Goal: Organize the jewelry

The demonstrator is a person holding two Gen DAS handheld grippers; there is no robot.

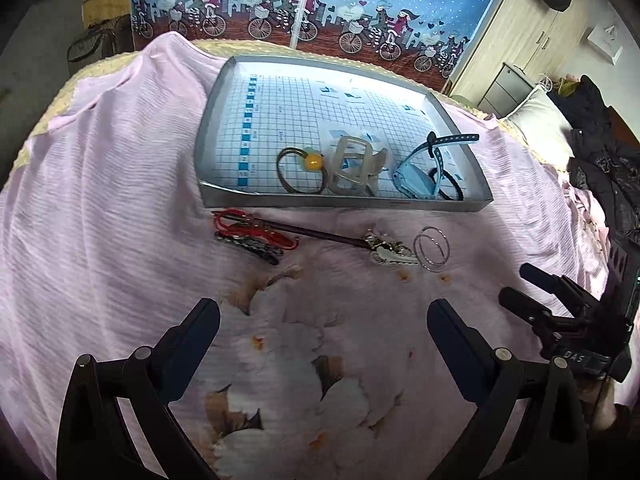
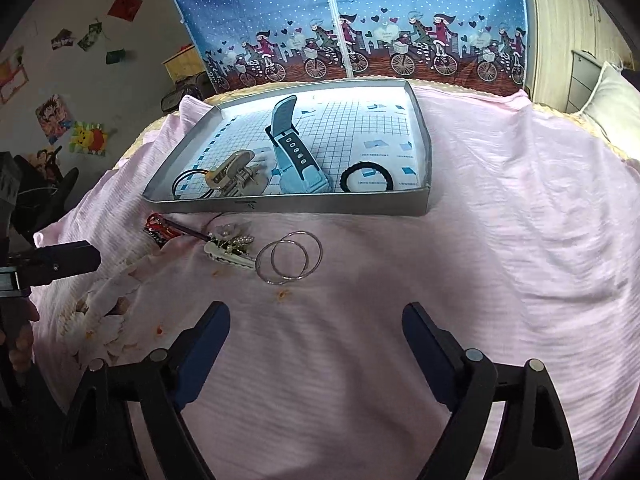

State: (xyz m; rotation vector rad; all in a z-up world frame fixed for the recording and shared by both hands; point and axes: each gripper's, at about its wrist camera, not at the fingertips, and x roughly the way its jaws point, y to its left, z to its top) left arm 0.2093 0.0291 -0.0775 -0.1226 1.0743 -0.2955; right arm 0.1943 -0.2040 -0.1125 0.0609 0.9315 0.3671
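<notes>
Both claws hang above a bed covered in a pink crinkled sheet (image 2: 480, 240), each with its fingers spread wide and nothing between them. Ahead of the right claw (image 2: 316, 320), just beyond its fingertips, lie two thin silver hoops (image 2: 289, 257), overlapping and flat on the sheet. Touching them on the left is a silver pearl-studded clip (image 2: 230, 248), joined to a dark slender stick (image 1: 316, 234). Farther left sit a red cord (image 1: 256, 228) and a dark braided band (image 1: 248, 246), close together.

From the left claw (image 1: 324, 316) the same row lies ahead, the hoops toward its right fingertip, the red cord toward its left. Beyond the row stands a shallow grey tray (image 2: 304, 207) lined with grid-printed paper. Inside, near its front wall, are a hair tie with a round yellow bead (image 1: 313, 163), a translucent plastic hair claw clip (image 1: 352, 168), a pale blue watch (image 2: 298, 160) with a perforated strap, and a black ring-shaped hair tie (image 2: 367, 178).

The bead shows only in the left wrist view. The right wrist view shows wall posters and the left claw's finger entering from the left; the left wrist view shows the right claw at its right edge.
</notes>
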